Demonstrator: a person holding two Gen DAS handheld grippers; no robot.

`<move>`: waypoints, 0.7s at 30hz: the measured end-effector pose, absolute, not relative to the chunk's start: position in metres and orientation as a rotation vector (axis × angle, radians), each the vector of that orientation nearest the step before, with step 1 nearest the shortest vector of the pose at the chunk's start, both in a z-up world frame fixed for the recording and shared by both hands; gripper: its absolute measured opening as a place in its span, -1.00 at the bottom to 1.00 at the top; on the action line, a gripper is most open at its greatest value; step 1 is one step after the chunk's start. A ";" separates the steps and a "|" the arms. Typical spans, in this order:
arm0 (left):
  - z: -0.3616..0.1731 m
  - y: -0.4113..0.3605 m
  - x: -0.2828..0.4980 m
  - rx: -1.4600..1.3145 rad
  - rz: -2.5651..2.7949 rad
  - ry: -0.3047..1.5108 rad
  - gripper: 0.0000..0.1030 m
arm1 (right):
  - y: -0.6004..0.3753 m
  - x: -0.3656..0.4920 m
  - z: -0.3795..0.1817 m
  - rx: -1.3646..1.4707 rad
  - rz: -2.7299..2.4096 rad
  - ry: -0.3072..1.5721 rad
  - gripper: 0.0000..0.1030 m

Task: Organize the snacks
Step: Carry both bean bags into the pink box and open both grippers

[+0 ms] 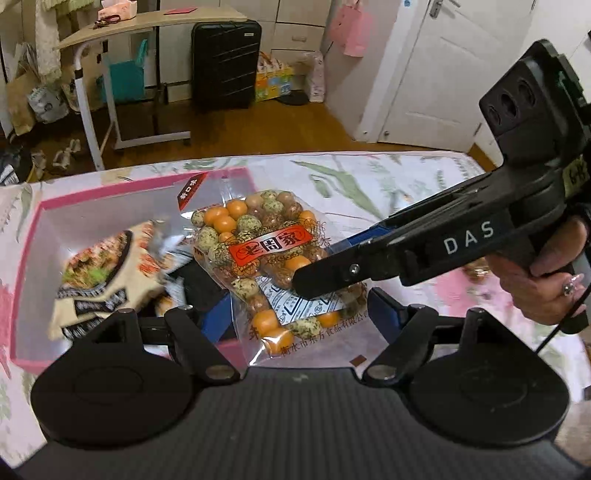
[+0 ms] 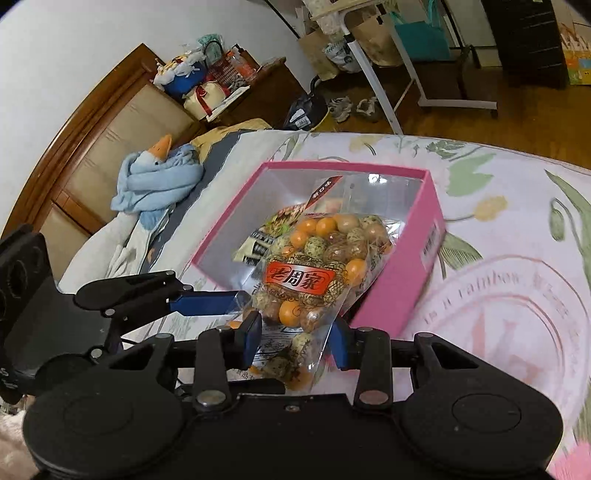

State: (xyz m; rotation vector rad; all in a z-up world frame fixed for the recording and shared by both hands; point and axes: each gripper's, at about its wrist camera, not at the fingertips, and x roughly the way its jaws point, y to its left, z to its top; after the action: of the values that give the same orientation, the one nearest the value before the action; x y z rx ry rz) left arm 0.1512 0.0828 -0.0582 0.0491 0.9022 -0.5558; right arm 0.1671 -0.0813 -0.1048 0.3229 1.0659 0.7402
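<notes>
A clear bag of orange and speckled coated nuts with a red label hangs tilted over the near rim of the open pink box. My right gripper is shut on the bag's lower end, its blue pads pressing from both sides. In the left wrist view that right gripper reaches in from the right across the bag. My left gripper stands open, its fingers wide to either side of the bag, one blue finger touching the bag's edge. A beige snack pack lies inside the box.
The box sits on a floral bedsheet. A blue plush toy lies near the headboard. Beyond the bed are a black suitcase, a rolling side table and a white door. A person's hand grips the right handle.
</notes>
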 end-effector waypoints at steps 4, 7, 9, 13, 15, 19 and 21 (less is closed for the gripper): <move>-0.074 0.089 0.176 0.054 -0.528 0.922 0.51 | -0.065 0.192 -0.121 0.310 0.729 1.070 -0.14; -0.088 0.086 0.198 0.103 -0.485 0.965 0.51 | -0.052 0.207 -0.134 0.274 0.706 1.071 -0.14; -0.095 0.090 0.210 0.086 -0.462 0.996 0.53 | -0.043 0.214 -0.140 0.254 0.692 1.078 -0.14; -0.101 0.100 0.214 0.020 -0.437 1.034 0.57 | -0.035 0.215 -0.143 0.224 0.681 1.091 -0.09; -0.102 0.101 0.209 0.044 -0.409 1.018 0.56 | -0.033 0.212 -0.144 0.176 0.650 1.088 -0.04; -0.106 0.105 0.202 0.052 -0.363 1.011 0.52 | -0.034 0.200 -0.133 0.085 0.642 1.034 -0.08; -0.103 0.111 0.199 0.010 -0.364 1.015 0.51 | -0.041 0.195 -0.125 0.104 0.647 1.019 -0.08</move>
State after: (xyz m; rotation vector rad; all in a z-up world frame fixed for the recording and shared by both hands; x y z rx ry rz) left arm 0.1987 0.1105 -0.1032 0.0096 1.0154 -0.3643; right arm 0.1946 -0.0413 -0.1248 0.1040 1.0185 0.6470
